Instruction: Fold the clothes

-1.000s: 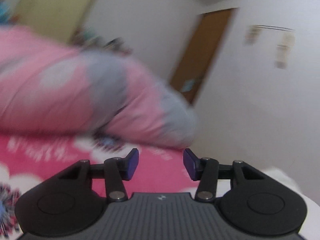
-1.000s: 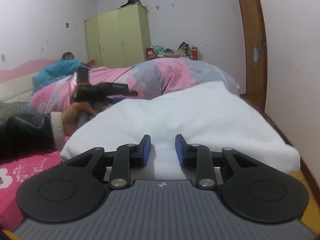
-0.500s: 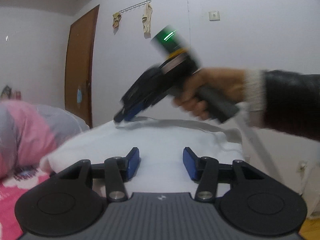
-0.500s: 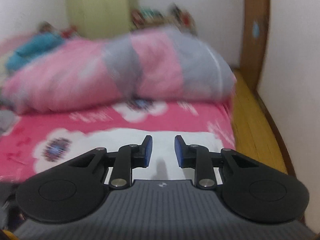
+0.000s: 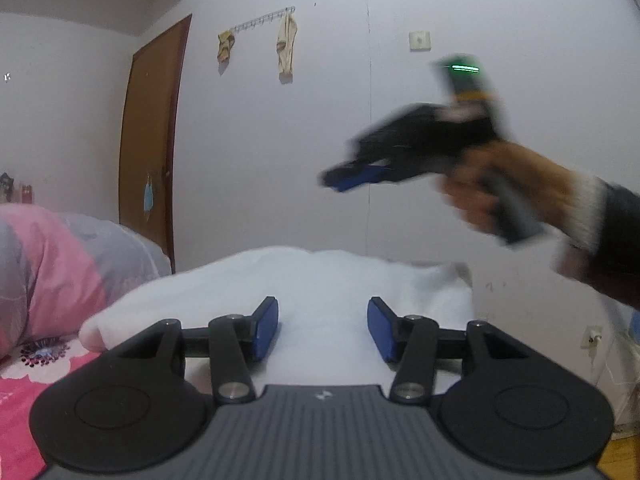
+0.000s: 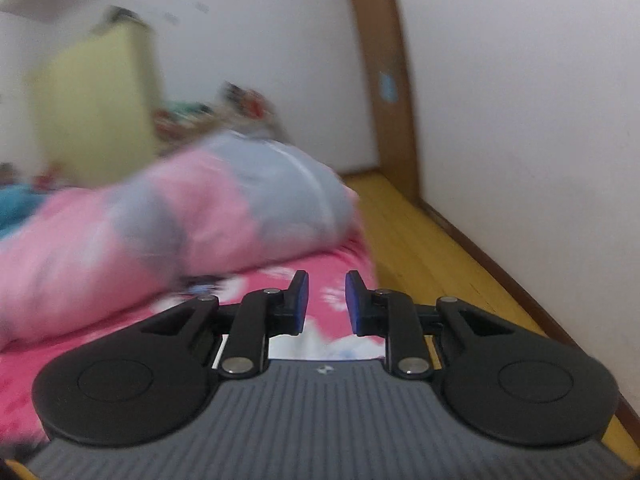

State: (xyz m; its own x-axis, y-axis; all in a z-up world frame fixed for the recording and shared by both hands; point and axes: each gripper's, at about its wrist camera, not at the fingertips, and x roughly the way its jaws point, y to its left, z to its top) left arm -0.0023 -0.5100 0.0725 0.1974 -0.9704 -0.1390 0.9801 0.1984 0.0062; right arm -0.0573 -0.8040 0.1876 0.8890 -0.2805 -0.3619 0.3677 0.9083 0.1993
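The white garment [image 5: 304,280] is a soft, thick, plain white item with no visible print, buttons or seams. It lies in a low rounded mound with a smooth upper surface. Its left end forms a blunt, rounded lobe that rests directly on the pink floral bedsheet [image 5: 24,380]. Its right end tapers into a thinner, creased edge at the side of the bed facing the white wall. The lower central part is hidden, so the fold state cannot be determined.
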